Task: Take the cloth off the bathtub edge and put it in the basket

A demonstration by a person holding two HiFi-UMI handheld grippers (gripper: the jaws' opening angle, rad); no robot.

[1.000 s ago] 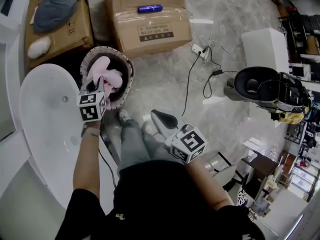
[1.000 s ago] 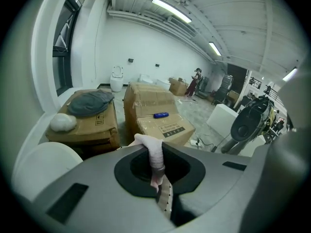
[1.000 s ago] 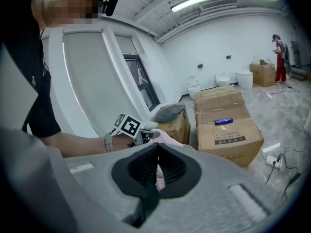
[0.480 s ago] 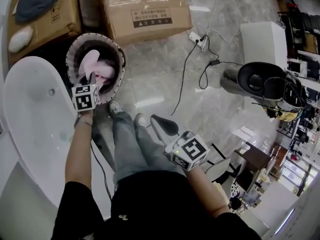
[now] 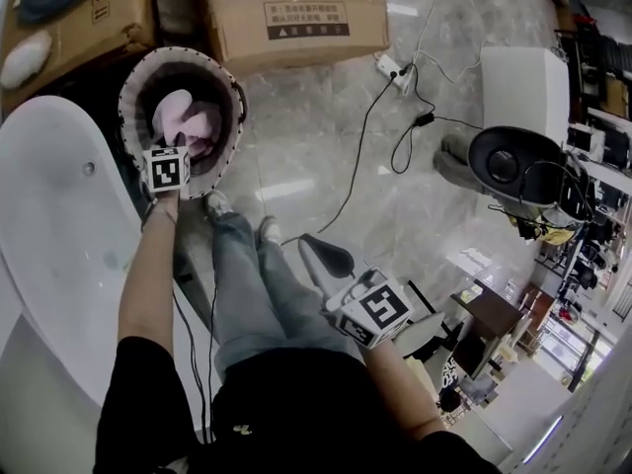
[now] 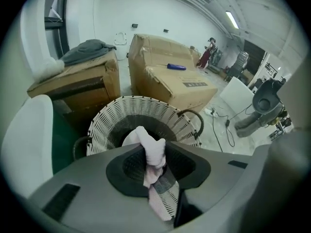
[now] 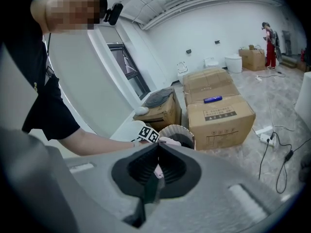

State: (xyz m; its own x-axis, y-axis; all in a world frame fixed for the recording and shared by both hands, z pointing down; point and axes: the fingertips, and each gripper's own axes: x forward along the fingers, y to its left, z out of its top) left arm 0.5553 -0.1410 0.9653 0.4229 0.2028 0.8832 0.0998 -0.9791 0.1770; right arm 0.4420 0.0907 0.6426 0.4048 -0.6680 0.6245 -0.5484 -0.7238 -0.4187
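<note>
Your left gripper (image 6: 155, 152) hung over the white lattice basket (image 6: 121, 113), its jaws just easing apart with the pink cloth (image 6: 146, 136) draped between them and trailing into the basket. Your right gripper (image 7: 156, 152) sat with jaws pressed together, empty. The cloth looked light, soft and limp. It seemed likely to cling to the pads, and best pinched at a bunched fold.

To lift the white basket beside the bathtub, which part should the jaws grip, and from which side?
A dark loop handle on the basket rim, probably from above: the basket stands upright, the loop is thin and sticks out, the woven wall is wide and curved.
</note>
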